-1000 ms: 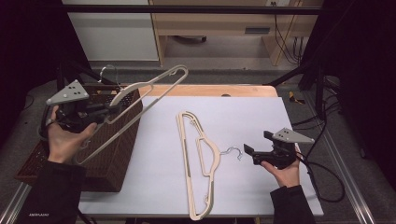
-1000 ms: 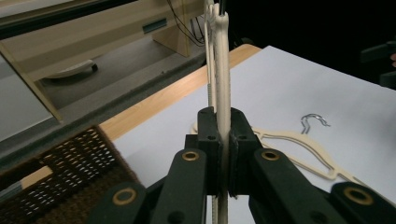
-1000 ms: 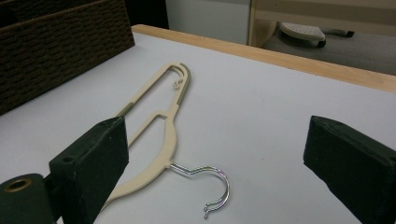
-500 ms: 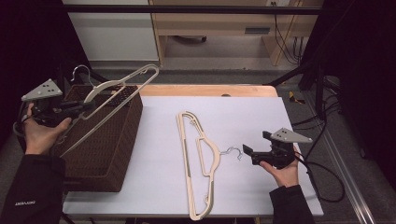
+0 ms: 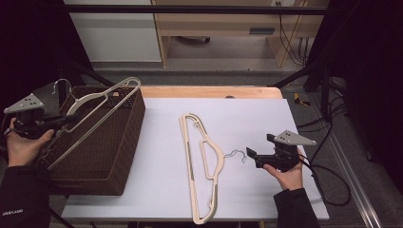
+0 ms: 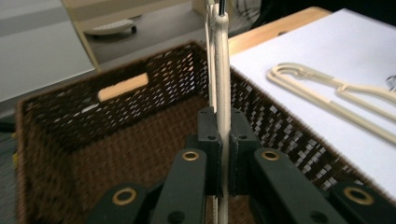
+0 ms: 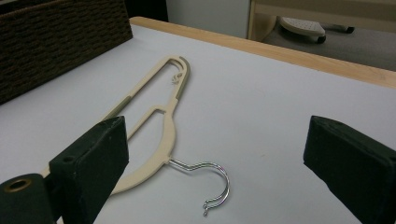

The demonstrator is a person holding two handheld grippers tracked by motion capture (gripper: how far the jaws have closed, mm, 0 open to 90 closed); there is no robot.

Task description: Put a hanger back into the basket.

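A cream plastic hanger (image 5: 97,114) with a metal hook (image 5: 61,85) hangs tilted over the open brown wicker basket (image 5: 114,156), clamped in the left gripper (image 5: 66,120), its hook end toward the far left. A second cream hanger (image 5: 202,164) lies flat on the white bench (image 5: 266,118), its metal hook (image 5: 237,155) pointing right, just beside the basket's right.

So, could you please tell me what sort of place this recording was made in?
Probably a lab or workshop test bench, not a home: a white-topped table framed by black metal rails, loose cables on the floor behind, and plain wooden furniture beyond.
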